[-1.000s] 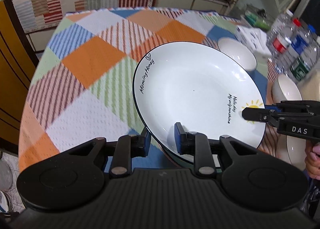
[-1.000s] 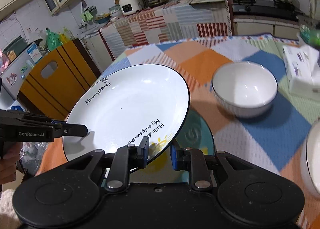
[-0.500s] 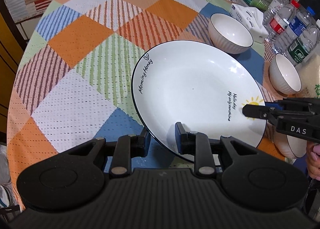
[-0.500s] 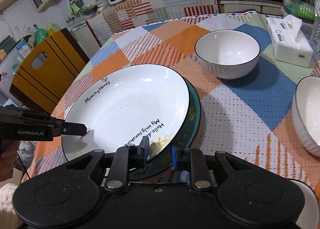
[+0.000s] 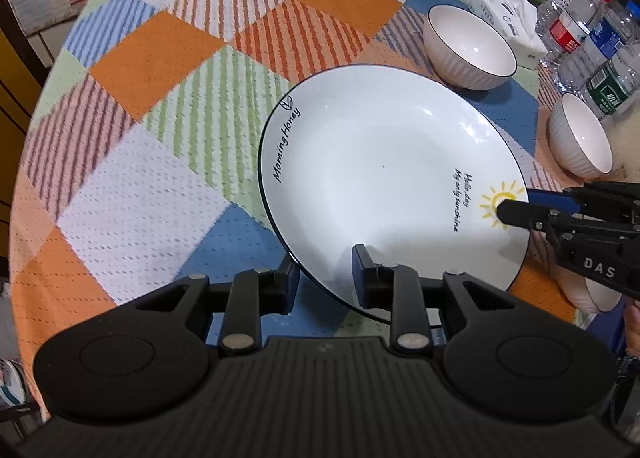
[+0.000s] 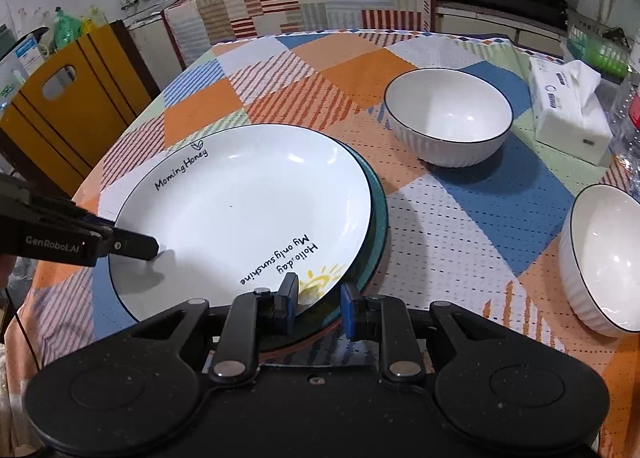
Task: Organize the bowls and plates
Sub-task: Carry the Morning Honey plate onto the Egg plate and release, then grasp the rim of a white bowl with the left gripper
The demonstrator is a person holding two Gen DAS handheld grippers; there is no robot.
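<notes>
Left gripper point(image 5: 324, 276) and right gripper point(image 6: 318, 300) each clamp opposite rim sections of the white plate point(image 6: 244, 214), jaws narrowed onto it. The plate sits over a teal plate point(image 6: 378, 218) on the checked tablecloth point(image 5: 160, 58). Farther off stand two white bowls point(image 6: 448, 116) point(image 6: 604, 258), apart from the plates.

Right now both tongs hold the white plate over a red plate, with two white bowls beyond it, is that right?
Not quite: the plate underneath is dark teal, not red, as the right wrist view shows. Both tongs, left and right, do hold the white plate, with two white bowls beyond.
</notes>
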